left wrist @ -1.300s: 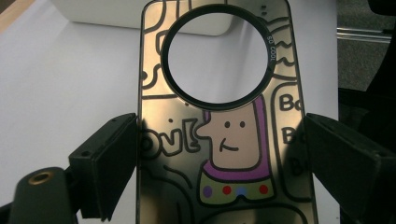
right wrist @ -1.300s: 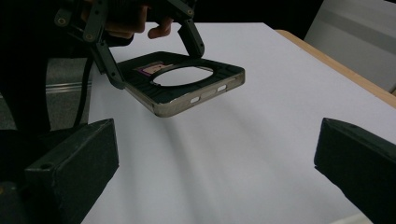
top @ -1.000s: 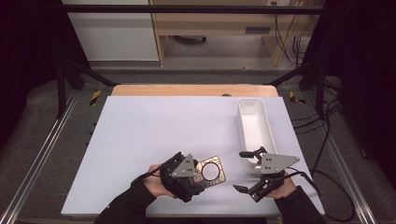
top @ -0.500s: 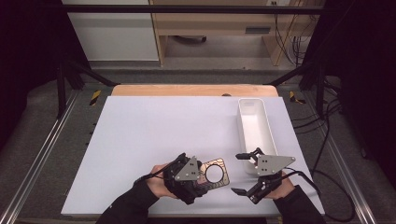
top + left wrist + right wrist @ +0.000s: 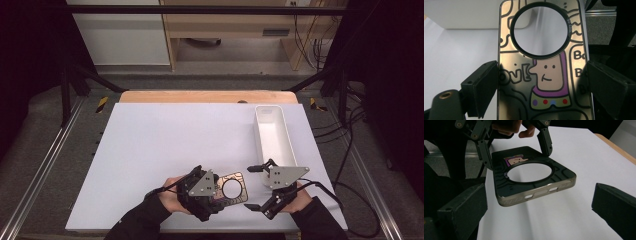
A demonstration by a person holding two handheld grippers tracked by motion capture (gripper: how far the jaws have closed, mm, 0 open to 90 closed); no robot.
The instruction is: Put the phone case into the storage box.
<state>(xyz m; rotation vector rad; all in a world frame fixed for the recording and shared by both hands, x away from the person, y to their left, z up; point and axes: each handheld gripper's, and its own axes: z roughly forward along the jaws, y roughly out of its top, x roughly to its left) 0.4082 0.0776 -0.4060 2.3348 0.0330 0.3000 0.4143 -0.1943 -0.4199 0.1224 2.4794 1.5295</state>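
Left tongs [image 5: 220,192] have the phone case [image 5: 231,187] clamped by its two long edges, jaws tight against both sides in the left gripper view; case [image 5: 541,62] is lifted off the counter, tilted, cartoon print and round cutout facing up; so pickup looks done; right tongs [image 5: 255,187] are wide apart and hold nothing, jaws either side of the free end of the case [image 5: 534,182] without touching it, near-right of it in the high view; my read is a handover or a second grip comes next, then likely a drop into the white tray [image 5: 285,150], which sits far-right of the case, long and narrow, nothing inside as far as I can see; that part not yet done; case is at the near edge of the counter [image 5: 165,145], about centre; surface is a plain white sheet, wood strip showing along its far edge; room: dark metal frame and rails around the counter, grey floor, cables trailing at right, light cabinet and wooden shelf at the far wall.
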